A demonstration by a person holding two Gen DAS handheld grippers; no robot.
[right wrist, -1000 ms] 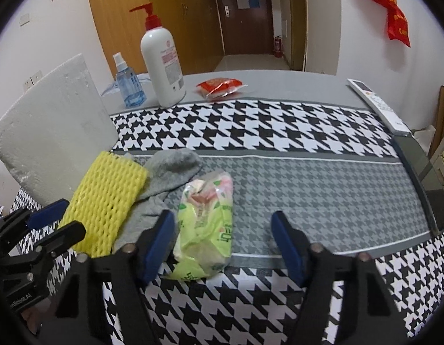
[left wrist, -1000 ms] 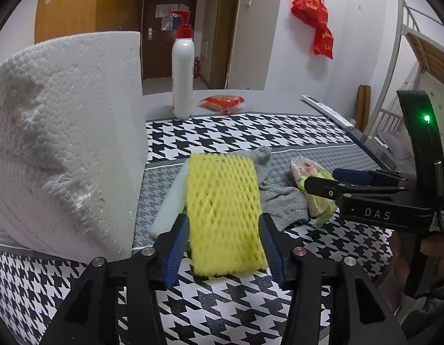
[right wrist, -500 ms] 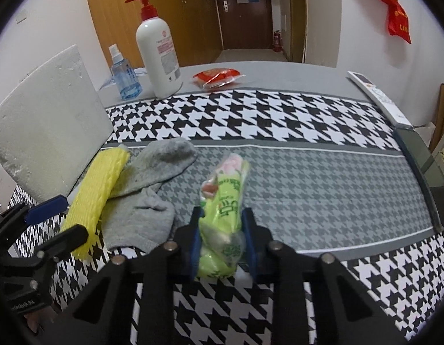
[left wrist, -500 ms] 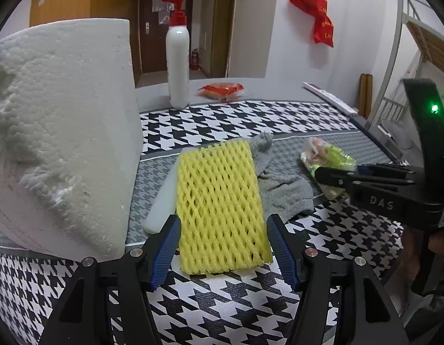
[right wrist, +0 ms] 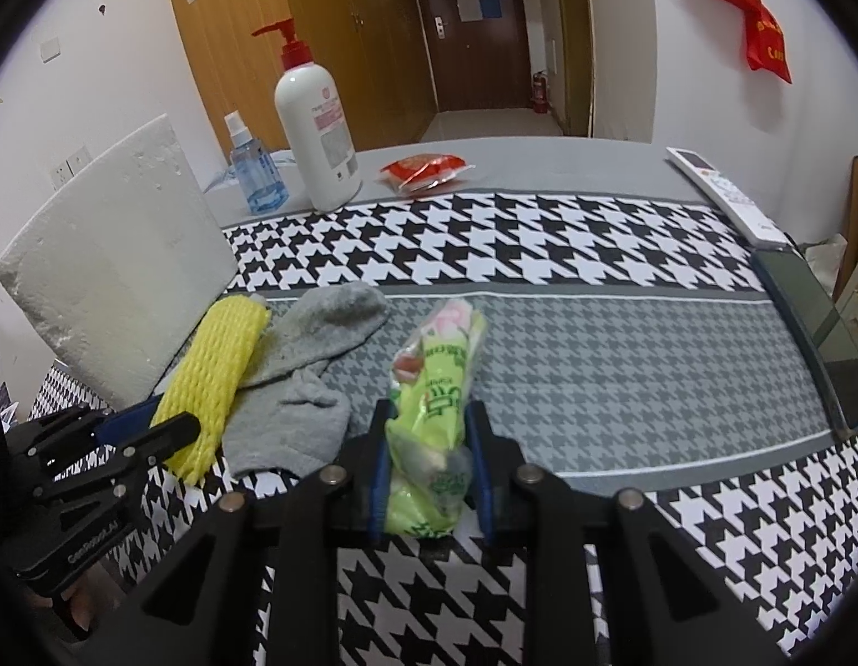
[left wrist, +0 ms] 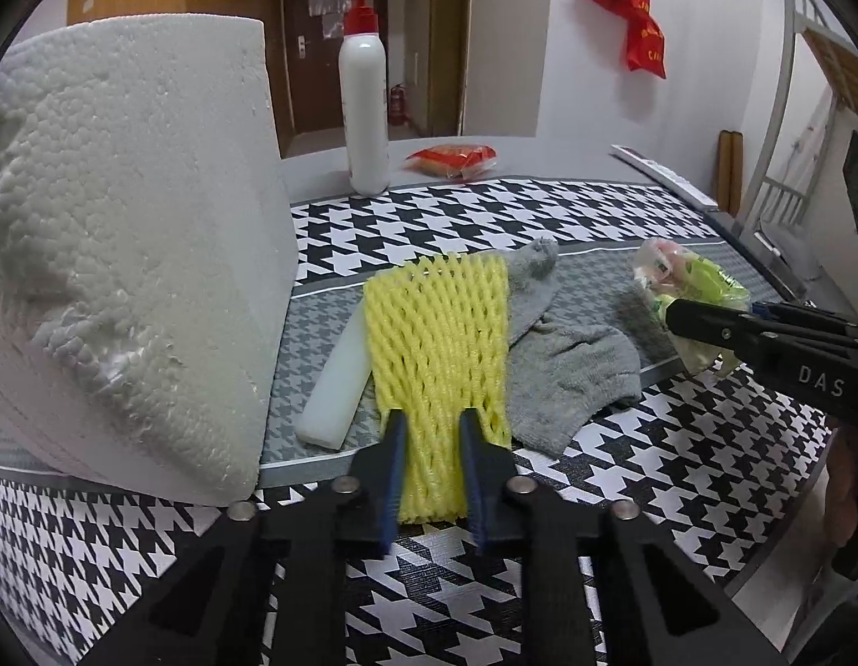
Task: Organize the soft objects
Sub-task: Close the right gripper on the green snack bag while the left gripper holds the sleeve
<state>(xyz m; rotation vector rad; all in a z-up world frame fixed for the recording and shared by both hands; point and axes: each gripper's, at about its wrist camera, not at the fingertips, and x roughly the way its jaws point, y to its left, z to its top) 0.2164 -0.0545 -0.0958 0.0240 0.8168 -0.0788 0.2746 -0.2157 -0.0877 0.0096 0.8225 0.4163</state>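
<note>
The left gripper (left wrist: 432, 444) clenches the yellow foam mesh sleeve's (left wrist: 437, 333) near end at 6 o'clock, while the right gripper (right wrist: 429, 444) grasps the green plastic tissue packet (right wrist: 434, 388), a crumpled grey sock (right wrist: 301, 377) lying between them.

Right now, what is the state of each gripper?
Left gripper: shut on yellow foam net sleeve.
Right gripper: shut on green plastic tissue pack.

One foam net (left wrist: 437, 333), one sock (left wrist: 568, 366), one tissue pack (right wrist: 437, 388), two bottles (right wrist: 318, 133), one foam block (left wrist: 124, 233).
</note>
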